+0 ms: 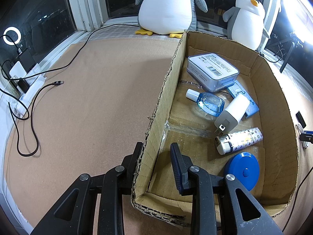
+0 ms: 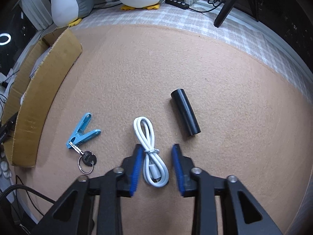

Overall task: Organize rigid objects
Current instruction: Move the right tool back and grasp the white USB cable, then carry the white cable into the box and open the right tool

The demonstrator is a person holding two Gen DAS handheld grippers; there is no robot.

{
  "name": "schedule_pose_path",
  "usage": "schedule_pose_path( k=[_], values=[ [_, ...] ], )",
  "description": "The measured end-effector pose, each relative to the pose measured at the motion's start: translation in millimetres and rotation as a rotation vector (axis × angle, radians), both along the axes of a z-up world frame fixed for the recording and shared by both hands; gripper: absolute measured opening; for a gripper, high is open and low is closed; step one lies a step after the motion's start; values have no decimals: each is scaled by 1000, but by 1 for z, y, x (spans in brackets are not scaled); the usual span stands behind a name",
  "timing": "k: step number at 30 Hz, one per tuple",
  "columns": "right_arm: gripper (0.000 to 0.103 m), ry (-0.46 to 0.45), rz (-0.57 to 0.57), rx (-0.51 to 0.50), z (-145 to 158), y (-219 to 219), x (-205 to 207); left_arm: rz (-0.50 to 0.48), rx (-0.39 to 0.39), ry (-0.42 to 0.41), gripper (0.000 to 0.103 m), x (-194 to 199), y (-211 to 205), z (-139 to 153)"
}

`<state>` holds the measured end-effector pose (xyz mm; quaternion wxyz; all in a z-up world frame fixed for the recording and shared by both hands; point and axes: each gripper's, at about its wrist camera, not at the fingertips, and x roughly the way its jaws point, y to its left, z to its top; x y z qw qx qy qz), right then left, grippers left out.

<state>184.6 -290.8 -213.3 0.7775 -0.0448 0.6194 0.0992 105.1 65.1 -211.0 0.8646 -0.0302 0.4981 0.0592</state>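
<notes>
White cable [image 2: 152, 152] lies between wide-open right claw [image 2: 156, 156]. Squeeze at tied middle, lift slow. Left claw [image 1: 156, 156] open around box [image 1: 156, 117] wall.

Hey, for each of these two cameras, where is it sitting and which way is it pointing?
Left wrist: rides the left hand-held gripper, facing forward and down; its open fingers straddle the cardboard box wall, small items inside.
Right wrist: rides the right hand-held gripper, looking down at the mat; open fingers flank a white cable, with a clip, key and black cylinder nearby.
Shared: the box, two plush penguins.
</notes>
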Motion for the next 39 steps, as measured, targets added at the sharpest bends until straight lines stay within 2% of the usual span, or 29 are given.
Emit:
schedule_pose_path(
  k=[7,14,19,26,33,39],
  values=[
    [18,-2,-17,46,1,-3,2,-1,-1,0,30,0,0,0],
    [18,-53,-23,145,28,9,-3,0,0,0,30,0,0,0],
    [18,-98,31,214,54,41,-5,-1,0,0,30,0,0,0],
    [18,-107,194,304,82,123,-19,-2,-1,0,30,0,-1,-1],
    [18,-59,350,306,74,192,-37,1,-4,-1,30,0,-4,-1],
    [18,-28,386,282,55,216,-37,1,-6,-1,30,0,-4,-1]
  ],
)
